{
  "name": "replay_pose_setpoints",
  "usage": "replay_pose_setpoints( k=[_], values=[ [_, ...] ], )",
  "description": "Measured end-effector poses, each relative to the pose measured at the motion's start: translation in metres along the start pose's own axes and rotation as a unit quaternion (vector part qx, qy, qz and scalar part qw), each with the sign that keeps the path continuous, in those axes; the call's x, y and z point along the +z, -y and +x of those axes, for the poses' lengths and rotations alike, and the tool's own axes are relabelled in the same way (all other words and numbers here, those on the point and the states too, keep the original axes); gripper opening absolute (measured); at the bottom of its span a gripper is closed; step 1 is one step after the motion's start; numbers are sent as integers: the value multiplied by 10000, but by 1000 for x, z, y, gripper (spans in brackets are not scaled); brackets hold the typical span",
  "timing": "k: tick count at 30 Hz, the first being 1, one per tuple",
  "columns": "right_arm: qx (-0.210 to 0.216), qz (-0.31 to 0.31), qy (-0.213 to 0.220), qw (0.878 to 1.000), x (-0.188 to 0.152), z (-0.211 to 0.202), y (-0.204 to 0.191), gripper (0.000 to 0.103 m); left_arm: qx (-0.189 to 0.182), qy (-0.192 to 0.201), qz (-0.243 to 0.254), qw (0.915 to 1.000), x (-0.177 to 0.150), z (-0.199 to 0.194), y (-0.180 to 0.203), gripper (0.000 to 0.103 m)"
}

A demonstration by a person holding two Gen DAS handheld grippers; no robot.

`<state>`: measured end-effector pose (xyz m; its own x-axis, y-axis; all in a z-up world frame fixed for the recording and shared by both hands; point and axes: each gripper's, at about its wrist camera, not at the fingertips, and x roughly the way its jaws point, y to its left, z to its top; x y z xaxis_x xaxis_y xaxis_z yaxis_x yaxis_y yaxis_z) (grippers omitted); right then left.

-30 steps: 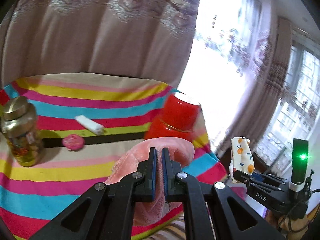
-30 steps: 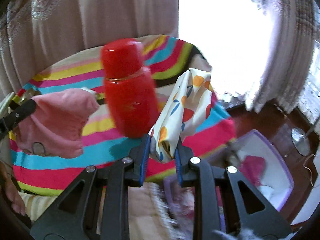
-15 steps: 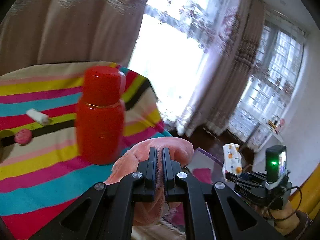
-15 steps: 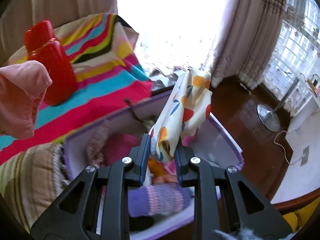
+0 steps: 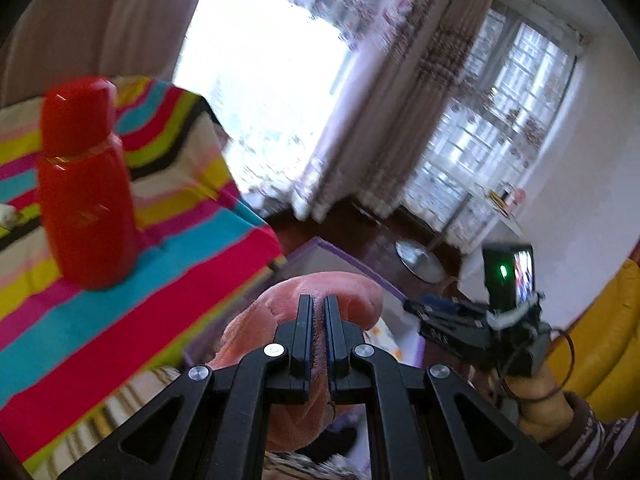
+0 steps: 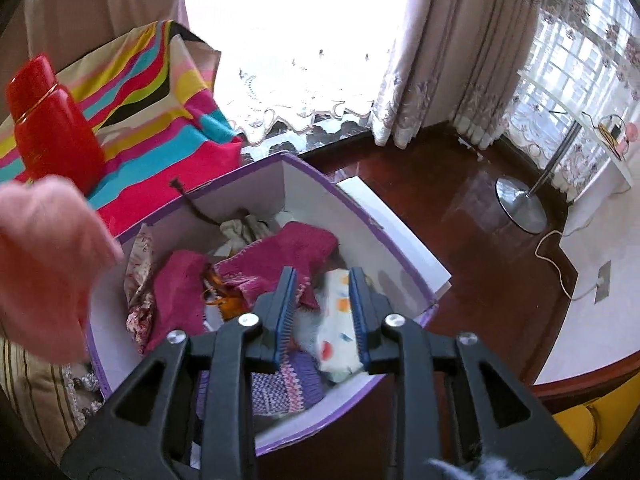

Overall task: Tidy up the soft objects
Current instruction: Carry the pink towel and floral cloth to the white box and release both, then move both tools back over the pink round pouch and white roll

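Note:
My left gripper (image 5: 319,304) is shut on a pink fleece cloth (image 5: 280,316) and holds it in the air past the table's edge, above the purple box (image 5: 320,252). The cloth also shows at the left of the right wrist view (image 6: 44,264). My right gripper (image 6: 322,280) is open above the purple-edged white box (image 6: 312,184). The white cloth with orange print (image 6: 340,332) is blurred below the fingers, inside the box, free of them. The box holds magenta knits (image 6: 280,252), a purple knit (image 6: 280,384) and other fabrics.
A red flask (image 5: 84,184) stands on the striped tablecloth (image 5: 120,320) near the table's corner; it also shows in the right wrist view (image 6: 52,128). Dark wooden floor (image 6: 460,208), a metal lamp base (image 6: 520,204), curtains and a yellow seat (image 5: 600,340) surround the box.
Both grippers swung right, off the table, over the box. My right gripper opened and let go of the orange-print cloth, which dropped into the box. The left stays shut on the pink cloth.

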<state>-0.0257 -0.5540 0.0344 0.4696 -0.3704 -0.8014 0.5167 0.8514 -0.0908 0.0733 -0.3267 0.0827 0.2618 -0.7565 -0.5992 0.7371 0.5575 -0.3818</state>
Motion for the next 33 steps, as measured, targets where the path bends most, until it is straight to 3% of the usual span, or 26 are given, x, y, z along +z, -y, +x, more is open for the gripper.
replay_pose_setpoints(
  k=[2,3,5,7,21,27,33],
  values=[
    [17,52,55,10000,2,-1,4,56,-269,-353,-4,9990,-3,15,4,13],
    [35,73,91,9999,2,-3,5,58,-214,-470,0,9987,-4,20,4,16],
    [55,69,115,9999,3,-4,4,60,2,-602,70,9982,-7,27,5,38],
    [95,53,109,9999,2,-4,3,60,37,-539,20,9985,-8,26,2,45],
    [640,-356,273,9969,1,-17,-38,60,325,-182,-294,9989,-7,2,-27,46],
    [932,-647,295,9931,-2,-26,-70,60,668,48,-614,9959,-10,-20,-59,46],
    [1307,-1085,337,9849,-7,-38,-113,60,1188,253,-985,9877,-17,-47,-102,46]
  ],
)
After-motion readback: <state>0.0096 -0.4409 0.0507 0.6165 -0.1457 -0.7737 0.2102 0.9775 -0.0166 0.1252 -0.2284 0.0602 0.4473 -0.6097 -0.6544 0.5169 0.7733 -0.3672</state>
